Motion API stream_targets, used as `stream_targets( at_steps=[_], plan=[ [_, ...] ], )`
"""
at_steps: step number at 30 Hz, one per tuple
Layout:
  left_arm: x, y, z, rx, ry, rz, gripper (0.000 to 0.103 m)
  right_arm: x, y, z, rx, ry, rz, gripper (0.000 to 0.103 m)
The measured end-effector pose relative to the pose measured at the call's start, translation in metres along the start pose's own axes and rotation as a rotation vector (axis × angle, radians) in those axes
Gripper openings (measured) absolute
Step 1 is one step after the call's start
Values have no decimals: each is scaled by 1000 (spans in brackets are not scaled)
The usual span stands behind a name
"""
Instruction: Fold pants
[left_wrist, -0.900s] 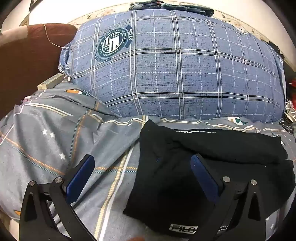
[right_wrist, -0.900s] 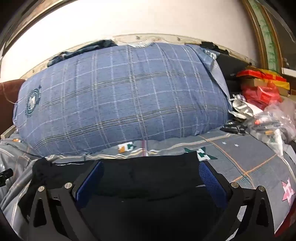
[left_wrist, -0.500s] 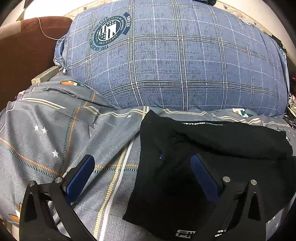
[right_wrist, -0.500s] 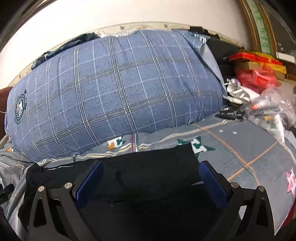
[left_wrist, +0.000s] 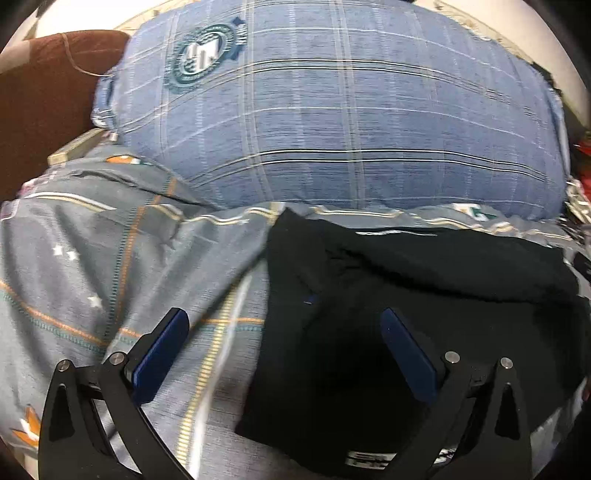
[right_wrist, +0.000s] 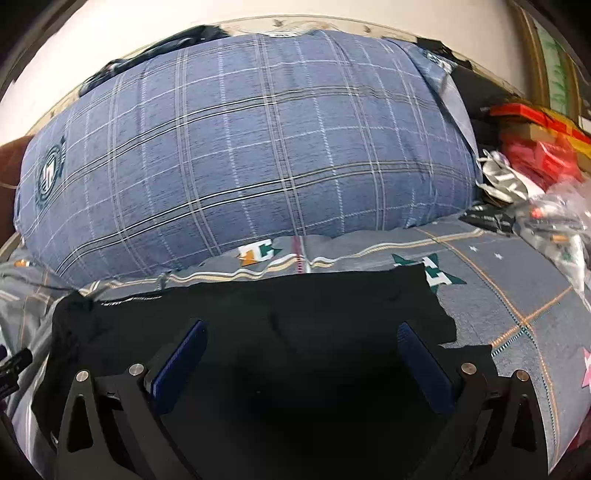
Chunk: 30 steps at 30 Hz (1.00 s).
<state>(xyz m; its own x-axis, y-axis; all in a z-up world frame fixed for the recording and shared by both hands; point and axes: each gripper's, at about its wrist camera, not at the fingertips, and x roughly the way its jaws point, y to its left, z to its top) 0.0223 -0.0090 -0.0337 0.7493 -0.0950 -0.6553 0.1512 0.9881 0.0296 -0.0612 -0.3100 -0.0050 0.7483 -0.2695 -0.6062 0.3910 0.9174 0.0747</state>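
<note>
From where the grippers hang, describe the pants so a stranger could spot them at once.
Find the big blue plaid pillow at the head of the bed. Just in front of it, on the grey patterned bedsheet, lie the black pants. They are the only plain black cloth there, loosely folded.

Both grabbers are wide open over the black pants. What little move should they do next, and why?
Probably lower each hand-held gripper, left and right, onto the black pants and pinch an edge. Both are open and hold nothing, and the pants lie flat on the grey bedsheet, apparently partly folded, in front of the blue plaid pillow.
</note>
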Motion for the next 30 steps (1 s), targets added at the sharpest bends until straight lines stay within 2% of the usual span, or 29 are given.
stream_targets(
  at_steps=[4, 7, 12, 15, 19, 23, 26, 30],
  plan=[
    [-1, -16, -8, 31, 27, -136, 103, -6, 11, 0, -63, -21, -14, 103],
    [0, -31, -15, 80, 46, -183, 103, -7, 16, 1, -86, -24, -27, 103],
    [0, -38, -17, 98, 32, -175, 103, -10, 18, 2, -104, -35, -35, 103],
    [6, -37, -20, 98, 52, -157, 103, -10, 18, 3, -108, -39, -42, 103],
    [12, -39, -25, 118, 50, -110, 103, -9, 17, 2, -108, -36, -47, 103],
    [6, -33, -23, 101, 18, -125, 103, -11, 12, 2, -98, -43, -51, 103],
    [6, -28, -20, 78, 32, -137, 103, -12, 7, 1, -87, -43, -54, 103],
    [6, -23, -16, 79, 33, -107, 103, -11, 2, 1, -77, -36, -61, 103]
  ],
)
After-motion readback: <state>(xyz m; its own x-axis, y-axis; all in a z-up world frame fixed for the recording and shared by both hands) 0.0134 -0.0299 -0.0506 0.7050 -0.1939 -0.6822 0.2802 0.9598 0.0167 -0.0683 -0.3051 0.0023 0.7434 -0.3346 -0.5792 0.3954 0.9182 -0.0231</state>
